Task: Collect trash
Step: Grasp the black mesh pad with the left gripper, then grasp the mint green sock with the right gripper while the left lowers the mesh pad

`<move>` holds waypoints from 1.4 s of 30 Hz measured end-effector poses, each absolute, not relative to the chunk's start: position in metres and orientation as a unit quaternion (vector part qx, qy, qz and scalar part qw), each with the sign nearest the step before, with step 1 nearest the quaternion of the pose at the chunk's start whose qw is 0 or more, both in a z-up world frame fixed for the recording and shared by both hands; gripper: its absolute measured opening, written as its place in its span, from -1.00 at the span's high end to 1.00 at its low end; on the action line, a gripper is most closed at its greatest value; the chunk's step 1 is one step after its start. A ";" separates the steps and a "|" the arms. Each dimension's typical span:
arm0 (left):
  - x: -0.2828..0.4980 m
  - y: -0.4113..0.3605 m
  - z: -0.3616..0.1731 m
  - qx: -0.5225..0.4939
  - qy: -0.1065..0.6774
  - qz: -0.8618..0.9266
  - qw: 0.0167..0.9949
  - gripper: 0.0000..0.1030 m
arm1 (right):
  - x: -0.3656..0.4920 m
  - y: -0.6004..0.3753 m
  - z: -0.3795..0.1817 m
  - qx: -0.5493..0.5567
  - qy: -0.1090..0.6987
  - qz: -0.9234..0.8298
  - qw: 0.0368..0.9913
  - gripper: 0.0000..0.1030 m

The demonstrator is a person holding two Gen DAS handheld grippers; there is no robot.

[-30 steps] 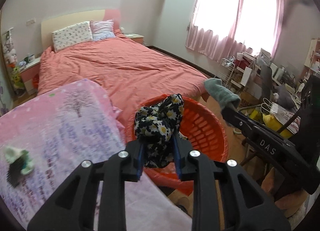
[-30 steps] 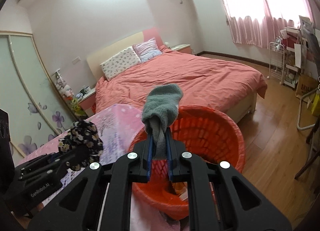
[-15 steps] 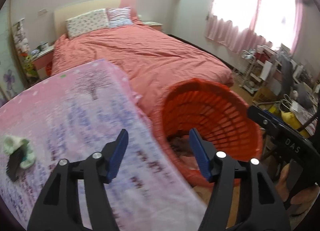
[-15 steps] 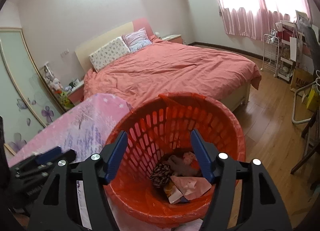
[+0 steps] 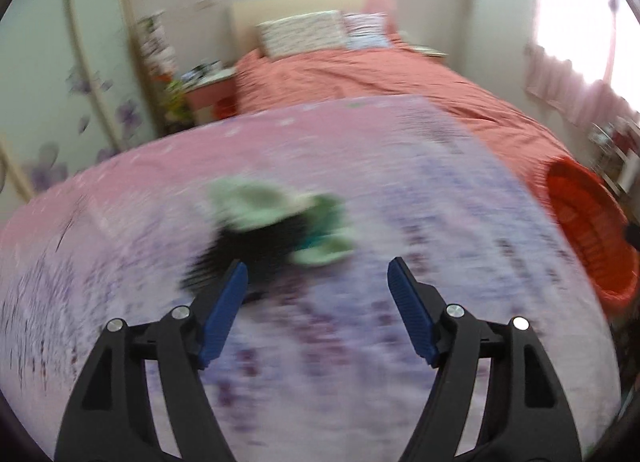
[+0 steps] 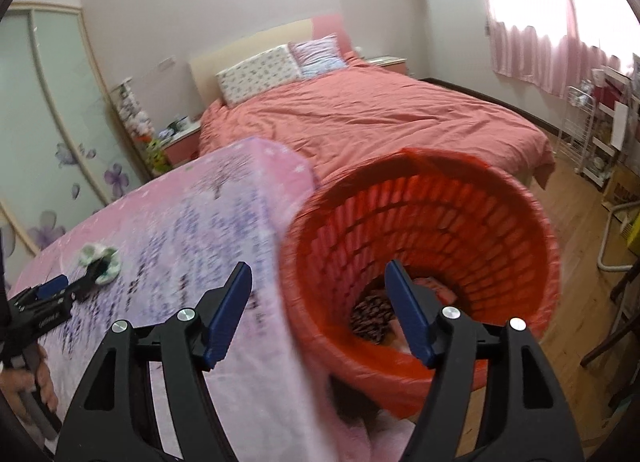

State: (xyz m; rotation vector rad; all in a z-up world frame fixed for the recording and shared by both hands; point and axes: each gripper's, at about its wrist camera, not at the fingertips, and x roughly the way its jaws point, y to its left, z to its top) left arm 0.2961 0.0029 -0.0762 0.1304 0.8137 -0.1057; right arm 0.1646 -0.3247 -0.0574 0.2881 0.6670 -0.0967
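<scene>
A pale green and black bundle of cloth (image 5: 276,226) lies on the pink flowered table cover (image 5: 360,166). My left gripper (image 5: 316,286) is open and empty, just short of the bundle; the view is blurred. It also shows in the right wrist view (image 6: 60,290), next to the bundle (image 6: 98,258). My right gripper (image 6: 318,290) is open and empty above the near rim of the orange basket (image 6: 500,230), which holds the flowered cloth (image 6: 370,312) and other scraps. The basket shows at the right edge of the left wrist view (image 5: 580,222).
A bed with a salmon cover (image 6: 380,114) stands behind the table. A wardrobe with flowered glass doors (image 6: 48,142) is at the left. A wire rack (image 6: 592,130) and wooden floor (image 6: 580,262) are at the right.
Both grippers opened and dropped their cloths into the basket. The left gripper then swung left across the table to the green and black bundle. The right gripper has shifted slightly left over the basket rim.
</scene>
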 end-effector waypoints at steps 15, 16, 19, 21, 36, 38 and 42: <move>0.320 0.075 -0.099 0.031 0.436 0.008 0.899 0.89 | 0.184 -0.249 -0.063 0.115 0.356 0.018 0.927 -0.34; 0.317 0.085 -0.099 0.029 0.436 0.016 0.900 0.89 | 0.185 -0.243 -0.063 0.114 0.357 0.023 0.927 -0.34; 0.313 0.113 -0.099 0.024 0.436 0.042 0.899 0.89 | 0.190 -0.224 -0.066 0.110 0.363 0.041 0.924 -0.34; 0.312 0.127 -0.099 0.014 0.439 0.050 0.897 0.84 | 0.197 -0.210 -0.067 0.110 0.367 0.057 0.922 -0.34; 0.314 0.136 -0.104 0.009 0.434 0.044 0.900 0.64 | 0.295 -0.091 -0.090 0.096 0.425 0.134 0.890 0.15; 0.313 0.136 -0.103 0.008 0.434 0.043 0.900 0.64 | 0.298 -0.087 -0.092 0.083 0.423 0.125 0.894 0.40; 0.312 0.137 -0.105 0.004 0.434 0.041 0.900 0.64 | 0.295 -0.094 -0.092 0.092 0.424 0.121 0.893 0.86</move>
